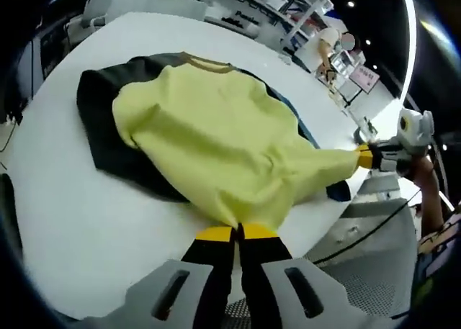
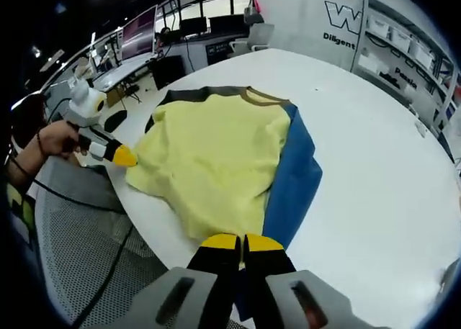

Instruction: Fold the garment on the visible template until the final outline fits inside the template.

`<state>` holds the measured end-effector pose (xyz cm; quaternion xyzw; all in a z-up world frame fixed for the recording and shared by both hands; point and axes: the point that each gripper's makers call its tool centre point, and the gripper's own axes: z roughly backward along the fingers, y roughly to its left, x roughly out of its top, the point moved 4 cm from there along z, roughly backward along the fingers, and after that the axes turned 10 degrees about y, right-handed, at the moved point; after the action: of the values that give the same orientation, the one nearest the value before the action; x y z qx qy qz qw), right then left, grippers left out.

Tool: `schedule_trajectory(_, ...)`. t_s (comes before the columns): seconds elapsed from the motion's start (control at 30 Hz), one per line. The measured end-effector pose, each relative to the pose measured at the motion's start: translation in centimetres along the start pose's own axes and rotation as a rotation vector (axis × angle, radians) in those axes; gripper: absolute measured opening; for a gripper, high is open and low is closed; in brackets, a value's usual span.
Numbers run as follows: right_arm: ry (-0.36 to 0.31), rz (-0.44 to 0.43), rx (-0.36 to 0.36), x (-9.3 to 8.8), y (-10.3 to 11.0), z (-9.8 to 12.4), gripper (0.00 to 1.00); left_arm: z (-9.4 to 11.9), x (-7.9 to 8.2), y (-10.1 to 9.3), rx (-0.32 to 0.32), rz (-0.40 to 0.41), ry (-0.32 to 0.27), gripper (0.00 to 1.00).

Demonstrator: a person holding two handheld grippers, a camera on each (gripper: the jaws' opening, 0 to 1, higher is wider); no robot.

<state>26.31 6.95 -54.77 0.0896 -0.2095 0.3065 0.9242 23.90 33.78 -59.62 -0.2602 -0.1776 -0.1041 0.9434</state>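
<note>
White and round, the counter (image 1: 79,221) stands in an open workroom with shelving and desks behind it. On it lies the yellow garment (image 1: 216,134), spread over a dark template (image 1: 101,142) whose far side shows blue.

Both pairs of fingers are closed on the near hem: the left gripper (image 1: 236,234) pinches one corner just ahead of its tips, and the right gripper (image 2: 234,241) pinches the other. The step in hand looks like the first fold, with the hem gripped and drawn taut but no layer yet turned over. Next, I judge, both corners must be lifted together and carried forward toward the collar (image 2: 263,96), kept level so the cloth lands inside the template.

Left gripper view shows the dark template well out to the left of its fingers, and the right gripper off to the right. Right gripper view shows the blue strip (image 2: 295,178) beside its fingers and a hand (image 2: 57,138) on the left gripper.
</note>
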Motion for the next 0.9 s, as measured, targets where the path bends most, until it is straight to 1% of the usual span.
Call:
schedule_trajectory(0.03, 0.004, -0.003, 0.006, -0.2, 0.1, -0.1, 0.00, 1.6, 0.6, -0.3, 0.034, -0.055, -0.030, 0.00)
schedule_trajectory(0.07, 0.004, -0.002, 0.007, -0.2, 0.2, -0.1, 0.00, 1.8, 0.7, -0.3, 0.040, -0.064, -0.035, 0.00)
schedule_trajectory(0.13, 0.005, 0.004, 0.010, -0.2, 0.3, -0.2, 0.00, 3.1, 1.0, -0.5, 0.064, -0.077, -0.045, 0.00)
schedule_trajectory(0.17, 0.004, 0.007, 0.010, -0.1, 0.4, -0.2, 0.00, 3.8, 1.1, -0.4, 0.085, -0.071, -0.036, 0.00)
schedule_trajectory(0.2, 0.003, 0.009, 0.012, 0.0, 0.6, -0.1, 0.00, 4.5, 0.8, -0.2, 0.121, -0.048, -0.002, 0.00)
schedule_trajectory(0.23, 0.003, 0.010, 0.014, 0.1, 0.7, -0.1, 0.00, 5.2, 0.6, -0.1, 0.151, -0.051, 0.030, 0.00)
schedule_trajectory(0.27, 0.000, 0.027, 0.023, 0.2, 1.1, 0.0, 0.00, 6.0, 0.9, -0.2, 0.195, -0.108, 0.024, 0.00)
schedule_trajectory(0.3, -0.005, 0.041, 0.028, 0.4, 1.5, 0.0, 0.00, 6.9, 1.1, -0.3, 0.229, -0.136, 0.020, 0.00)
schedule_trajectory(0.37, -0.003, 0.049, 0.033, 0.4, 1.8, 0.0, 0.00, 7.5, 1.1, -0.6, 0.241, -0.128, 0.027, 0.00)
schedule_trajectory(0.43, -0.003, 0.060, 0.037, 0.6, 2.1, -0.1, 0.00, 8.3, 1.1, -0.8, 0.264, -0.143, 0.031, 0.00)
schedule_trajectory(0.47, -0.003, 0.064, 0.041, 0.6, 2.3, -0.1, 0.00, 8.8, 1.0, -1.0, 0.283, -0.158, 0.051, 0.00)
schedule_trajectory(0.53, -0.001, 0.082, 0.048, 0.7, 2.6, -0.2, 0.00, 9.1, 0.9, -1.3, 0.307, -0.186, 0.080, 0.00)
schedule_trajectory(0.57, 0.001, 0.091, 0.047, 0.6, 2.6, -0.2, 0.00, 9.2, 0.7, -1.4, 0.327, -0.209, 0.113, 0.00)
schedule_trajectory(0.63, 0.008, 0.104, 0.038, 0.4, 2.4, -0.1, 0.00, 9.1, 0.3, -2.2, 0.364, -0.282, 0.204, 0.00)
schedule_trajectory(0.7, 0.012, 0.101, 0.033, 0.1, 2.0, -0.1, 0.00, 8.7, 0.0, -2.8, 0.380, -0.350, 0.274, 0.00)
schedule_trajectory(0.73, 0.013, 0.098, 0.034, 0.0, 1.9, -0.1, 0.00, 8.5, -0.2, -2.8, 0.410, -0.375, 0.307, 0.00)
schedule_trajectory(0.77, 0.017, 0.086, 0.038, -0.3, 1.8, -0.2, 0.00, 8.0, -0.4, -2.9, 0.405, -0.385, 0.331, 0.00)
schedule_trajectory(0.8, 0.028, 0.084, 0.028, -0.6, 1.6, -0.3, 0.00, 6.6, -0.7, -3.1, 0.357, -0.364, 0.352, 0.00)
schedule_trajectory(0.83, 0.039, 0.088, 0.020, -0.9, 1.5, -0.4, 0.00, 6.0, -1.0, -3.1, 0.339, -0.351, 0.374, 0.00)
schedule_trajectory(0.87, 0.049, 0.088, 0.018, -1.4, 1.3, -0.5, 0.00, 5.3, -1.1, -2.8, 0.341, -0.366, 0.391, 0.00)
schedule_trajectory(0.9, 0.051, 0.084, 0.019, -1.6, 1.2, -0.5, 0.00, 4.9, -1.1, -2.6, 0.345, -0.371, 0.396, 0.00)
